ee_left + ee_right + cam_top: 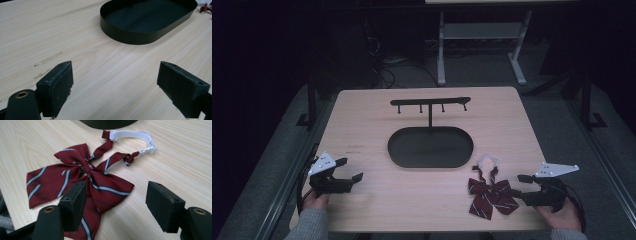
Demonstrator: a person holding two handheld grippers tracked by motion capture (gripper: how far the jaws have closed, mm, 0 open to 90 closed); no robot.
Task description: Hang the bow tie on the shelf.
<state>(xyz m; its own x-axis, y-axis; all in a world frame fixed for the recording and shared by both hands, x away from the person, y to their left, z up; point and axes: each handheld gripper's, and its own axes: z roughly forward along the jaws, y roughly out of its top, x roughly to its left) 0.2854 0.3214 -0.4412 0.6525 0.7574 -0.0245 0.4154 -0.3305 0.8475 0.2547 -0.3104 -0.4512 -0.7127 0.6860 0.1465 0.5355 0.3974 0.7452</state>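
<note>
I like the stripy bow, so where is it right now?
In the high view, the dark red striped fabric bow tie lies flat on the light wooden table, near its front right edge, between the black oval metal tray and the right hand-held gripper.

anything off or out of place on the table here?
Nothing damaged or spilled. The bow tie lies loose on the bare table, beside the black tray, while the hook rack above the tray hangs empty. The right tongs are open just short of the tie.
</note>
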